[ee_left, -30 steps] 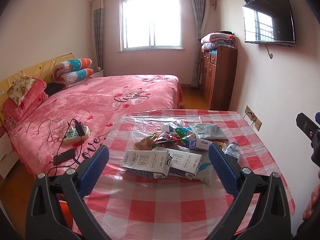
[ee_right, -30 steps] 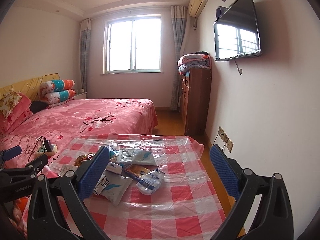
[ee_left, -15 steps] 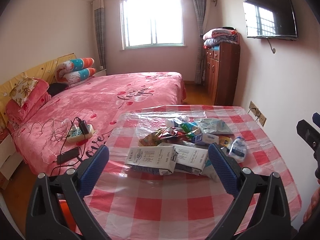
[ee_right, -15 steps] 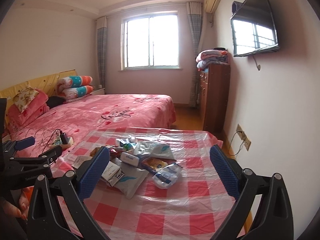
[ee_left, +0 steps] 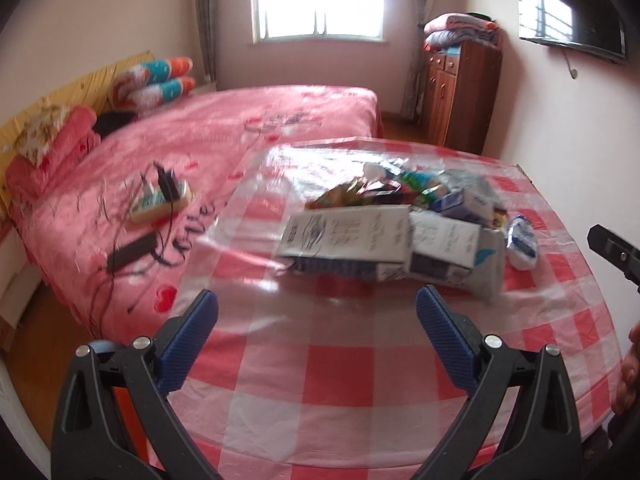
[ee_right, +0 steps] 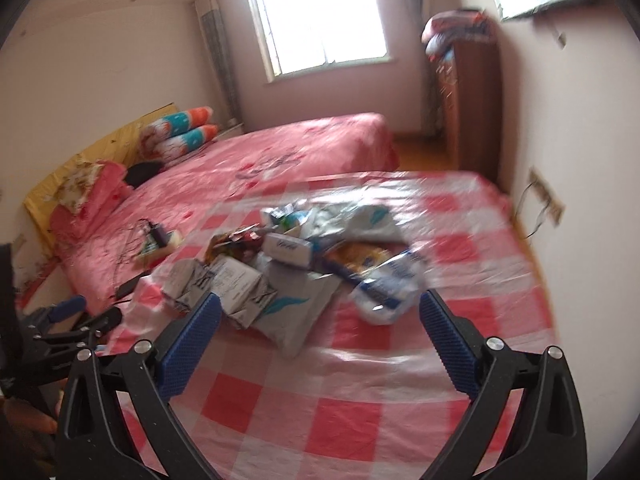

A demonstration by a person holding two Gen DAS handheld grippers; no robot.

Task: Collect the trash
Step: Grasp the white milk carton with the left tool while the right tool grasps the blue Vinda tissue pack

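Both cameras sit lower and closer to the desk [ee_left: 360,380] than a second ago, and they tip down more, so the trash pile [ee_left: 400,232] looks bigger and the TV [ee_left: 576,20] has slid up to the top edge. The right gripper [ee_right: 320,312] was wide open before; now its jaws are closing a little, with nothing between them but bare cloth. The left gripper [ee_left: 318,308] is spread wide as before and grips nothing.

The room is a bedroom. A big pink bed [ee_left: 224,140] fills the left side, with a power strip [ee_left: 160,200] and wires lying on it. A bright window [ee_left: 316,0] is at the back, and a brown cabinet [ee_left: 460,92] stands by the right wall. The desk wears a red and white check cloth under clear plastic.

The trash pile lies in the middle of the desk, ahead of both grippers and apart from them. The biggest piece, a white carton [ee_left: 344,240], lies flat with its long side running left to right across the left camera's view. Beside it on the right is a small white and blue packet [ee_left: 522,240]. The pictures are blurry, so the little wrappers at the back are hard to tell apart.
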